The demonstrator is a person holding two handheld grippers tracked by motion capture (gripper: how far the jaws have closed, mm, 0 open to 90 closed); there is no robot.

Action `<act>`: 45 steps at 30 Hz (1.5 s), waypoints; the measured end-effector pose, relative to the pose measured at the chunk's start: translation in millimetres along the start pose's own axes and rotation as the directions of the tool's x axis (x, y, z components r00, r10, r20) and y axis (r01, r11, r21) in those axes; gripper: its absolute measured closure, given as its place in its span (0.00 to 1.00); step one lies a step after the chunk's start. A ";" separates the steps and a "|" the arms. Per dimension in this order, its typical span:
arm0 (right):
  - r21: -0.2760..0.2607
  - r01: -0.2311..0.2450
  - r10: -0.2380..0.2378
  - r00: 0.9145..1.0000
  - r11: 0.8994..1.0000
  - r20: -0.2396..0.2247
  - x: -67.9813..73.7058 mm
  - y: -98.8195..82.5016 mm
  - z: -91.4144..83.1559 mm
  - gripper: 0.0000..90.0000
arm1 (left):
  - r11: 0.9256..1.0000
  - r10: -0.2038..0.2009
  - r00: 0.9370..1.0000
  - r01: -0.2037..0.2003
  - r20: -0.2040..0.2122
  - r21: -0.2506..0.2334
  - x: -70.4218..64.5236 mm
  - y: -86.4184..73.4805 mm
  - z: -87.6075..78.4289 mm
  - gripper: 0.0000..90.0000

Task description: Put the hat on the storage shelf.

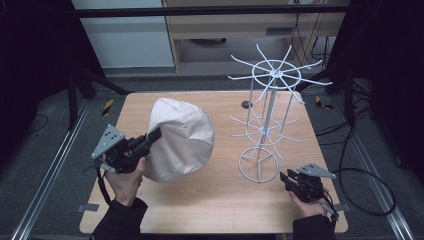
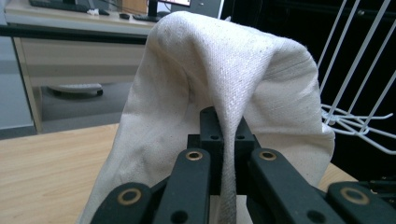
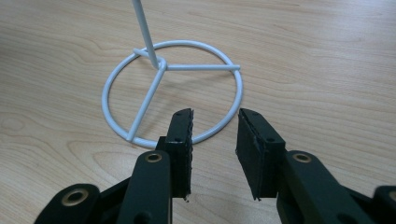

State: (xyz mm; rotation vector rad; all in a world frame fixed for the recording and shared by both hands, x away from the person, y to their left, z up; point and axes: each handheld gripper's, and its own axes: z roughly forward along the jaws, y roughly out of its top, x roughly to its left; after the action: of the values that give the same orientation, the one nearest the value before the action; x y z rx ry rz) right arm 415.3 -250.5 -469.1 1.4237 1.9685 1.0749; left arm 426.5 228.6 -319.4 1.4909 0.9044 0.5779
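Note:
A cream cloth hat (image 1: 180, 140) sits bunched up on the left half of the wooden table (image 1: 210, 210). My left gripper (image 1: 154, 135) is shut on a fold of its fabric at the hat's left edge; in the left gripper view the cloth hat (image 2: 224, 79) rises over the left gripper (image 2: 226, 130), pinched between the jaws. A white wire rack (image 1: 267, 110) with radiating hooks stands on the right half. My right gripper (image 1: 286, 177) rests open just right of the rack's ring base. The rack's ring base (image 3: 173, 88) lies right ahead of my open right gripper (image 3: 215, 121), nothing between the jaws.
A small dark round mark (image 1: 246, 104) lies on the table behind the rack. Cables (image 1: 365, 195) trail on the floor to the right. Black frame legs (image 1: 80, 85) stand at the back left, and a cabinet (image 1: 250, 30) stands beyond the table.

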 end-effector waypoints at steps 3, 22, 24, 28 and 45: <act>-0.005 0.008 -0.008 1.000 1.000 0.003 -0.3 0.0 0.3 0.73 | 0.999 -0.008 1.000 0.008 0.002 -0.032 -0.3 4.4 -5.6 0.98; 0.001 0.007 -0.007 1.000 1.000 -0.002 0.5 0.7 0.4 0.79 | 0.985 -0.016 0.999 0.023 0.042 -0.170 -7.2 28.4 -21.6 0.98; 0.005 0.000 0.000 1.000 1.000 -0.004 0.8 0.8 -0.1 0.79 | 0.981 -0.027 0.998 0.036 0.048 -0.192 -6.2 31.3 -23.2 0.98; 0.002 0.007 -0.007 1.000 1.000 -0.001 0.3 0.5 0.3 0.79 | 0.971 -0.045 0.997 0.059 0.064 -0.233 -4.3 39.2 -26.2 0.98; 0.001 0.001 -0.001 1.000 1.000 0.001 -0.5 0.6 -0.4 0.79 | 0.934 -0.046 0.992 0.085 0.121 -0.347 -18.0 67.9 -28.8 0.98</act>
State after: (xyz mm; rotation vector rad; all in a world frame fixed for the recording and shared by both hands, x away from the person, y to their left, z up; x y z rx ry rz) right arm 415.5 -251.1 -468.4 1.4233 1.9694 1.0730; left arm 407.0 233.9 -246.2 1.1528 0.7179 0.5685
